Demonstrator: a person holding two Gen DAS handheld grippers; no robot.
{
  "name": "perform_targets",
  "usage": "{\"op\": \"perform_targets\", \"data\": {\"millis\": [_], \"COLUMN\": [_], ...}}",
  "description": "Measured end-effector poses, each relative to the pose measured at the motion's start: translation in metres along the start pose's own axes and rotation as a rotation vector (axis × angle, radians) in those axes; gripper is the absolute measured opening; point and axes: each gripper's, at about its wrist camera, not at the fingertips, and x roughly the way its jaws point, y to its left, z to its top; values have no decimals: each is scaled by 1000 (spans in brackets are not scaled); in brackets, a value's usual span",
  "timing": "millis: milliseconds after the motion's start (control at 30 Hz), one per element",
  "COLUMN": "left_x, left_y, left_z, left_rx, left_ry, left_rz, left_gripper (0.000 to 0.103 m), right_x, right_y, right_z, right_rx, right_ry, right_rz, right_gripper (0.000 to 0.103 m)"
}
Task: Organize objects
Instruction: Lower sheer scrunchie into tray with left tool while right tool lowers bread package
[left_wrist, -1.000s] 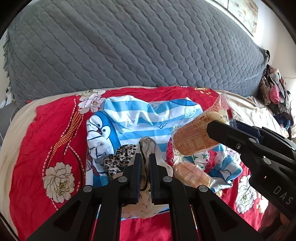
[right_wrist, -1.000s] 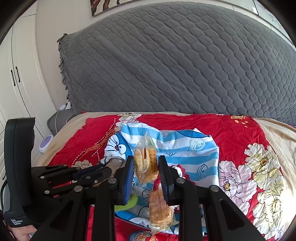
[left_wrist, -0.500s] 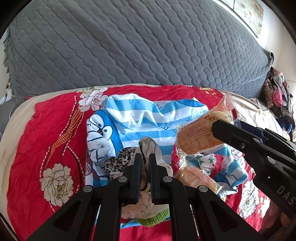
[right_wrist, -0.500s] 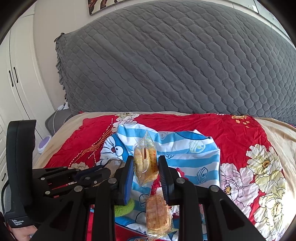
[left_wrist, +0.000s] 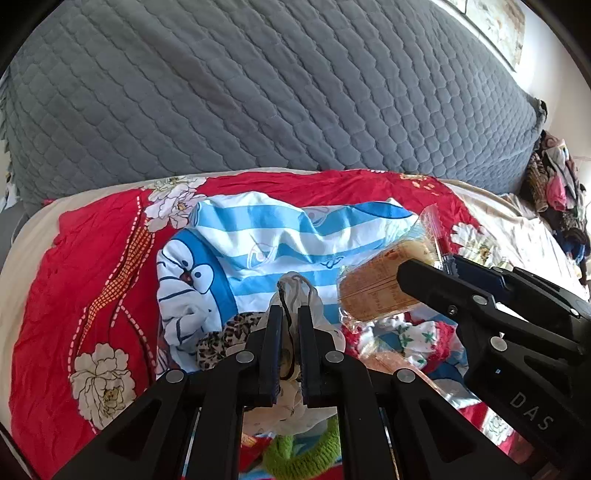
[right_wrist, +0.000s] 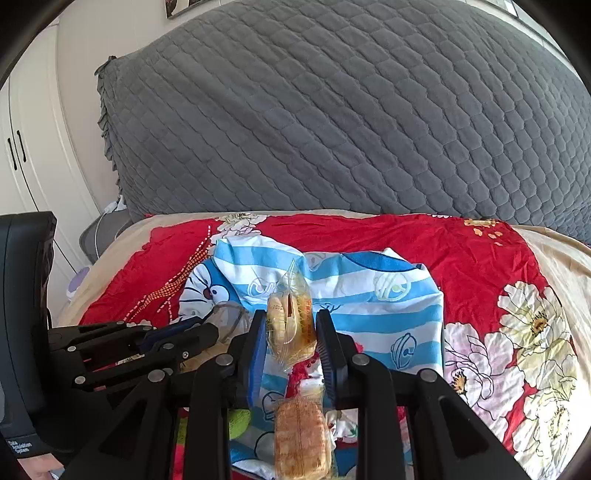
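Observation:
My left gripper (left_wrist: 290, 314) is shut on a pale cream cloth (left_wrist: 295, 295) that hangs between its fingers, lifted over a blue-striped cartoon cloth (left_wrist: 266, 236) on the bed. My right gripper (right_wrist: 290, 319) is shut on a clear packet of bread (right_wrist: 291, 325), held above the same striped cloth (right_wrist: 369, 310). That packet also shows in the left wrist view (left_wrist: 380, 284). A second bread packet (right_wrist: 301, 435) lies below the right gripper. A leopard-print piece (left_wrist: 229, 336) lies left of the left gripper.
A red floral bedsheet (left_wrist: 74, 295) covers the bed. A large grey quilted cushion (right_wrist: 351, 110) stands behind. A green knitted item (left_wrist: 306, 458) lies under the left gripper. Heaped clothes (left_wrist: 554, 184) sit at the far right. White cupboard doors (right_wrist: 22, 147) are at the left.
Both grippers have risen and drawn back a little with their loads. More of the green knitted item and the second bread packet shows beneath them.

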Motion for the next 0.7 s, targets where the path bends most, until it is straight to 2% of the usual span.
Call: {"op": "perform_targets", "data": {"millis": [700], "left_x": [36], "left_y": [8], "left_z": [16], "left_rx": [-7], "left_ry": [15], "left_rz": [35], "left_gripper": [8], "right_x": [48], "right_y": [-11], "right_z": [8], "right_rx": [-7], "right_ry": [69], "right_rz": [-22], "right_gripper": [27]}}
